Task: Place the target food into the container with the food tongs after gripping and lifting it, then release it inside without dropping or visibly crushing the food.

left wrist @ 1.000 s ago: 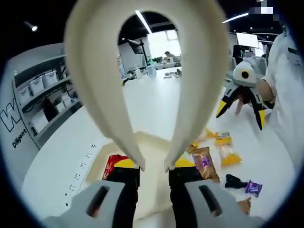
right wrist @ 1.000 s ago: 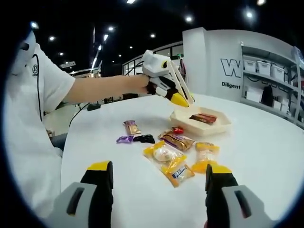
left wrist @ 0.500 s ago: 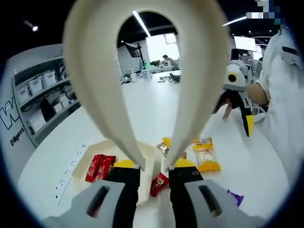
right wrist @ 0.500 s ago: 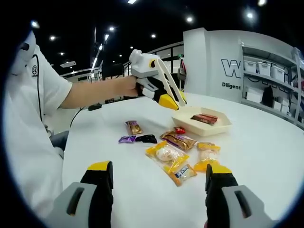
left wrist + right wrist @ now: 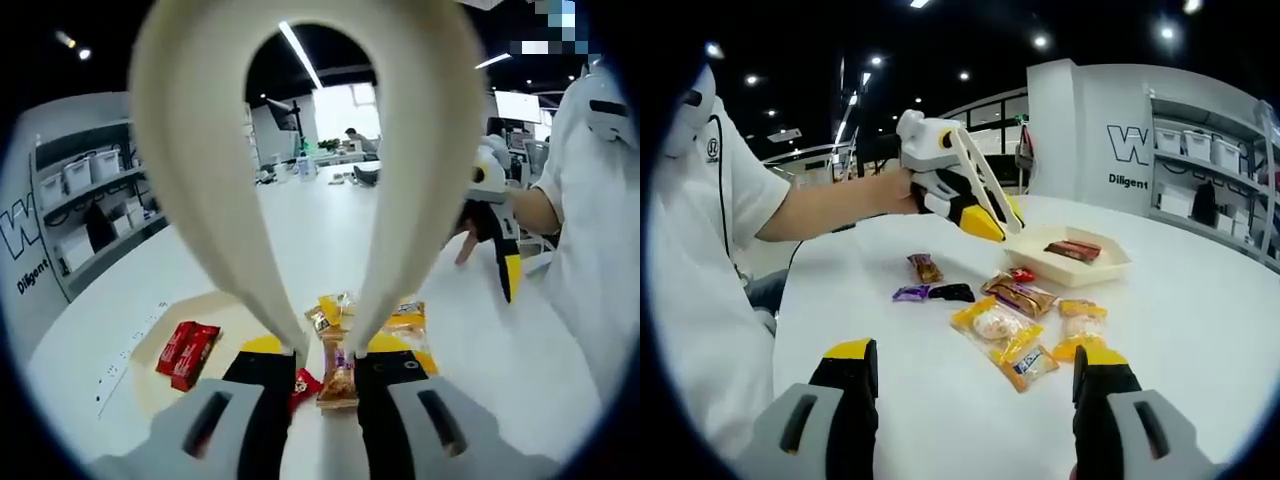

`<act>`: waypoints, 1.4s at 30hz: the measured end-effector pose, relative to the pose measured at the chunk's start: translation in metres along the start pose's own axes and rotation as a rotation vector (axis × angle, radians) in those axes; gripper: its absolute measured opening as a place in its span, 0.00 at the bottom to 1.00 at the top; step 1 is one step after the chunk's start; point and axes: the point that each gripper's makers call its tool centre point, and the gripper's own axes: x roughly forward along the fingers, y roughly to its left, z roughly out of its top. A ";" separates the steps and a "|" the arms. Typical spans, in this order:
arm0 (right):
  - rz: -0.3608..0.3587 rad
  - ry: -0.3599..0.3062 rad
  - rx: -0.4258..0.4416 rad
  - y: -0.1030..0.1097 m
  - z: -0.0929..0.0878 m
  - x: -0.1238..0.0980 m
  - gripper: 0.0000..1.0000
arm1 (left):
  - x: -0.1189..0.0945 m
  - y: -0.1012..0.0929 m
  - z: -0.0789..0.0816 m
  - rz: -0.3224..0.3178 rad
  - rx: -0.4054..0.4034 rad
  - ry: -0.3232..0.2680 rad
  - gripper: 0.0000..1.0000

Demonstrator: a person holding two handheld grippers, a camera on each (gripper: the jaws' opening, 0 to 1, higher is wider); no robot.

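Observation:
My left gripper (image 5: pixel 325 355) is shut on cream food tongs (image 5: pixel 210 180), whose arms arch up from its jaws. Below the jaws a brown snack packet (image 5: pixel 338 375) and a small red candy (image 5: pixel 303 385) lie on the white table. The cream container (image 5: pixel 215 315) with two red bars (image 5: pixel 187 350) sits to the left. In the right gripper view the left gripper (image 5: pixel 985 222) and tongs (image 5: pixel 980 180) hover just left of the container (image 5: pixel 1065 265), above the brown packet (image 5: pixel 1020 296). My right gripper (image 5: pixel 970 385) is open and holds nothing.
Yellow packets (image 5: pixel 992 330) (image 5: pixel 1077 325) lie in front of the brown packet, and purple (image 5: pixel 910 293), black (image 5: pixel 952 292) and small brown (image 5: pixel 926 267) sweets to its left. A person in white stands at the table's left. Shelves (image 5: pixel 1210 180) line the far wall.
The left gripper with the tongs has moved away from over the container, toward the loose packets and the person. The right gripper has stayed put and open.

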 end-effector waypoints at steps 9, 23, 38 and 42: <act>0.003 0.003 -0.001 0.002 -0.001 0.001 0.79 | 0.002 -0.013 -0.006 -0.001 -0.023 -0.022 0.22; 0.005 0.006 0.002 0.002 -0.003 0.002 0.79 | 0.017 -0.023 -0.015 -0.019 -0.021 0.003 0.23; 0.006 0.011 0.003 0.000 -0.004 0.002 0.79 | 0.033 -0.017 -0.027 -0.013 -0.006 0.051 0.24; 0.006 0.012 0.003 0.000 -0.003 0.003 0.79 | 0.036 -0.015 -0.030 -0.015 -0.013 0.061 0.24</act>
